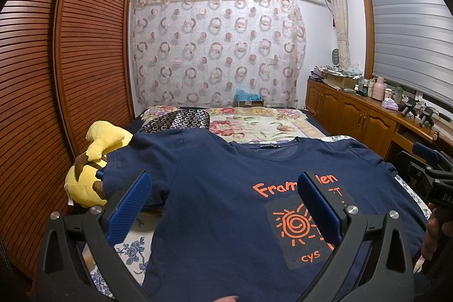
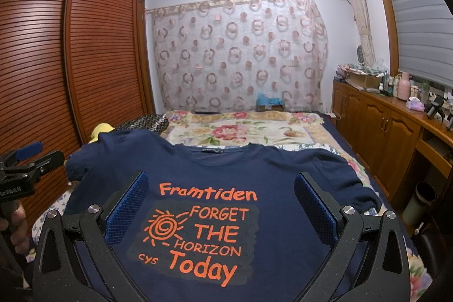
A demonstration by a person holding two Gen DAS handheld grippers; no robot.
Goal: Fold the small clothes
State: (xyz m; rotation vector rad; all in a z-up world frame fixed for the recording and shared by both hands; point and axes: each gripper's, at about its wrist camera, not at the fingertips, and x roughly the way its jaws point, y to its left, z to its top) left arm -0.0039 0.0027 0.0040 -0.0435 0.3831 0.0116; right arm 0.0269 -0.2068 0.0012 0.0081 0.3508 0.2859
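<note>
A navy T-shirt with orange print lies spread face up on the bed, collar toward the far end. Its left sleeve is draped over a yellow plush toy. My left gripper hovers open above the shirt's left half, blue pads wide apart with nothing between them. My right gripper hangs open over the printed chest, also holding nothing. Each gripper shows at the edge of the other's view, held by a hand.
A floral blanket and a dark patterned pillow lie at the bed's far end. A slatted wooden wardrobe stands close on the left. Wooden cabinets with clutter run along the right, with a bin on the floor.
</note>
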